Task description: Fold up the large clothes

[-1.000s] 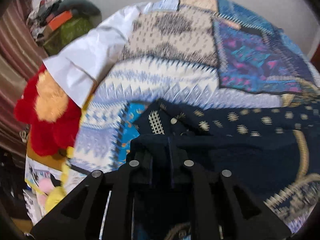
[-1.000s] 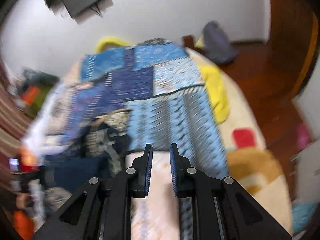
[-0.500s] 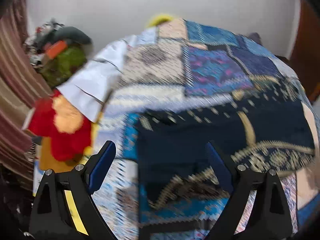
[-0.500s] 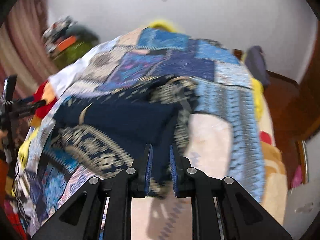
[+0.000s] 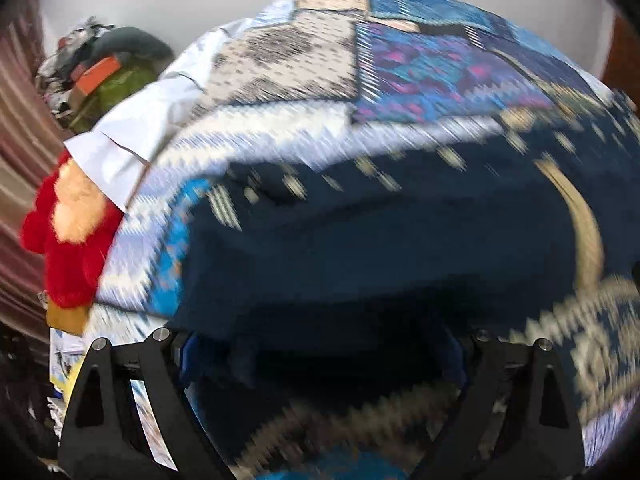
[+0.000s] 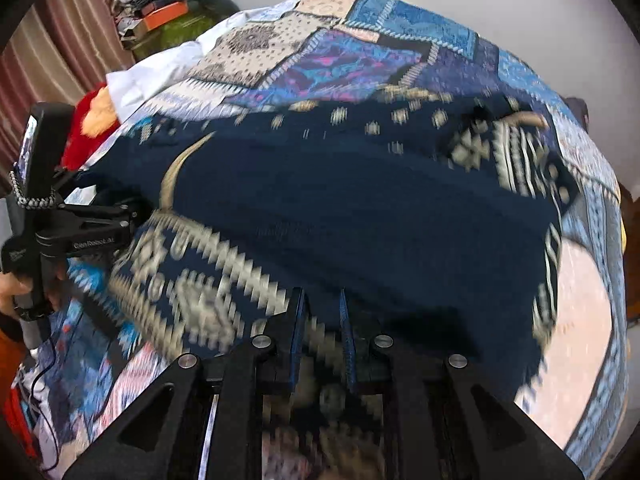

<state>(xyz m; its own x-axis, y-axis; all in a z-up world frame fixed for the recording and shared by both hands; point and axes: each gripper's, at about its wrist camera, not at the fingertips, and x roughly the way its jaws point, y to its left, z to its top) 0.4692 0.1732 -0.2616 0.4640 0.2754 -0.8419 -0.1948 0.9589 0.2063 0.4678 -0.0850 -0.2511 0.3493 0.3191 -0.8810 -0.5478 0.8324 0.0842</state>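
While the garment lies on the quilt, the left gripper gapes empty; the right gripper pinches its hem.

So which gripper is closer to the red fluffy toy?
Left. The left gripper sits at the bed's edge just below the red toy. The right gripper is farther along, over the dark garment.

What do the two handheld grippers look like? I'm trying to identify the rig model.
Both are matte black. The right gripper has triangular cut-out linkages, silver pivot bolts and blue-padded fingers. The left gripper is built the same way; seen from the right wrist view, its body carries small white lettering, too blurred to read, a beaded cord and a thin black cable.
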